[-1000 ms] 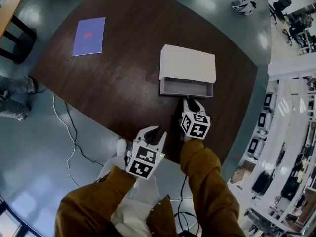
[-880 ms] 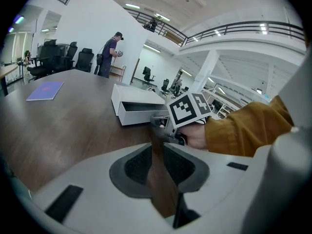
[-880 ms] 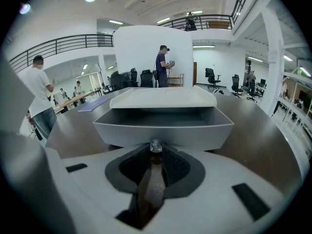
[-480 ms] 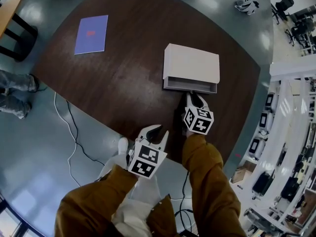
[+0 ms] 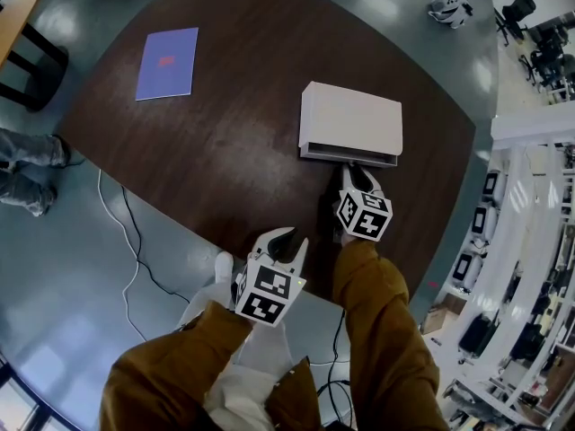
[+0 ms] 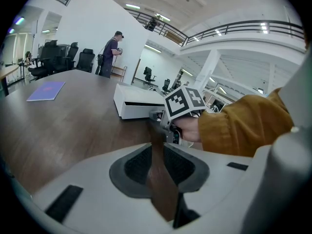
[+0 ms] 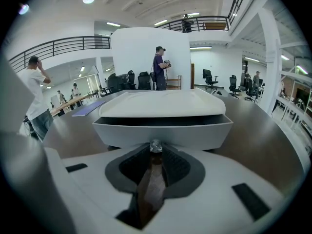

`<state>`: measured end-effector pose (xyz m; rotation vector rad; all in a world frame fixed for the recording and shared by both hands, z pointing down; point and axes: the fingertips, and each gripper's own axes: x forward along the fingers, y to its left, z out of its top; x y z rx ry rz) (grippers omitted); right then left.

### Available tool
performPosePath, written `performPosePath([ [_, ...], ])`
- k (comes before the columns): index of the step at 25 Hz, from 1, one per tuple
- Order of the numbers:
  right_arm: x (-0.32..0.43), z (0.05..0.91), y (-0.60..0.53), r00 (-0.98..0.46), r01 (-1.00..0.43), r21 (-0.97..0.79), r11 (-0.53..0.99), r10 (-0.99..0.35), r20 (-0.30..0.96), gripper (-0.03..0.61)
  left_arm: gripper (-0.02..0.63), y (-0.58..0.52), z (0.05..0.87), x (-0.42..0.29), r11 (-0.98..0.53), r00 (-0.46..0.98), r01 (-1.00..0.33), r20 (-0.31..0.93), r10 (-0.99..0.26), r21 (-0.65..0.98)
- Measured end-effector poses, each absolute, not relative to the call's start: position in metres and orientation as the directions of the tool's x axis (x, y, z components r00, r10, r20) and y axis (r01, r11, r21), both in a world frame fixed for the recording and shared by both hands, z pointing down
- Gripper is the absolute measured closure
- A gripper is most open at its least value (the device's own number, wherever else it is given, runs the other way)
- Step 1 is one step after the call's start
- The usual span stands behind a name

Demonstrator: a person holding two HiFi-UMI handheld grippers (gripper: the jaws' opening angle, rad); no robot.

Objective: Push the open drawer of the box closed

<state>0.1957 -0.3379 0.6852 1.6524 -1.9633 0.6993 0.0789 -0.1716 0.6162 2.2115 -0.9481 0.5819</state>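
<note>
The drawer [image 5: 349,157] has slid almost fully into the white box [image 5: 352,119] on the dark table's [image 5: 225,133] right side. Only a thin lip still shows, so a short further push should finish the job. The right gripper [image 5: 352,171] has followed it in, jaws nearly together and pinching the small knob [image 7: 155,146], while the left gripper [image 5: 280,239] hangs back, slightly parted and empty.

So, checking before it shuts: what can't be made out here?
Drawer inside: right gripper view, dark under the box top; head view, nearly covered.
Knob pinched or only pushed: right gripper view, the right gripper tips crowd it.
Sheet print: head view, too small.
</note>
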Motion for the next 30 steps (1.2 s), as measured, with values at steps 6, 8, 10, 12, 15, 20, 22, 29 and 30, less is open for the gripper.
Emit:
performPosePath([
  [6, 0.196, 0.686, -0.343, -0.161, -0.986, -0.081, 0.142, -0.746, 0.646, 0.5, 0.551, -0.174, 0.62, 0.081, -0.519, 0.637, -0.759, 0.614, -0.466, 0.393],
  [8, 0.196, 0.686, -0.345, -0.161, -0.987, -0.084, 0.14, -0.748, 0.644, 0.5, 0.551, -0.174, 0.62, 0.081, -0.516, 0.637, -0.76, 0.614, -0.467, 0.396],
  [10, 0.196, 0.685, -0.347, -0.16, -0.987, -0.086, 0.137, -0.749, 0.643, 0.5, 0.551, -0.173, 0.62, 0.082, -0.514, 0.637, -0.76, 0.615, -0.465, 0.399],
  [12, 0.196, 0.685, -0.348, -0.161, -0.987, -0.088, 0.137, -0.749, 0.642, 0.5, 0.551, -0.174, 0.62, 0.082, -0.514, 0.637, -0.76, 0.614, -0.467, 0.398],
  [15, 0.196, 0.687, -0.352, -0.163, -0.986, -0.093, 0.135, -0.75, 0.641, 0.5, 0.551, -0.176, 0.621, 0.082, -0.515, 0.638, -0.76, 0.611, -0.469, 0.398],
  [20, 0.195, 0.689, -0.357, -0.167, -0.986, -0.105, 0.129, -0.751, 0.639, 0.5, 0.551, -0.177, 0.623, 0.082, -0.516, 0.639, -0.758, 0.611, -0.467, 0.399],
  [22, 0.196, 0.687, -0.358, -0.17, -0.985, -0.11, 0.13, -0.751, 0.638, 0.5, 0.551, -0.178, 0.621, 0.083, -0.517, 0.639, -0.758, 0.611, -0.468, 0.397],
  [29, 0.196, 0.687, -0.363, -0.179, -0.983, -0.139, 0.118, -0.757, 0.629, 0.5, 0.551, -0.179, 0.619, 0.083, -0.514, 0.639, -0.759, 0.608, -0.47, 0.4],
  [30, 0.196, 0.687, -0.363, -0.18, -0.983, -0.14, 0.117, -0.758, 0.627, 0.5, 0.551, -0.179, 0.619, 0.082, -0.513, 0.639, -0.759, 0.609, -0.47, 0.401],
])
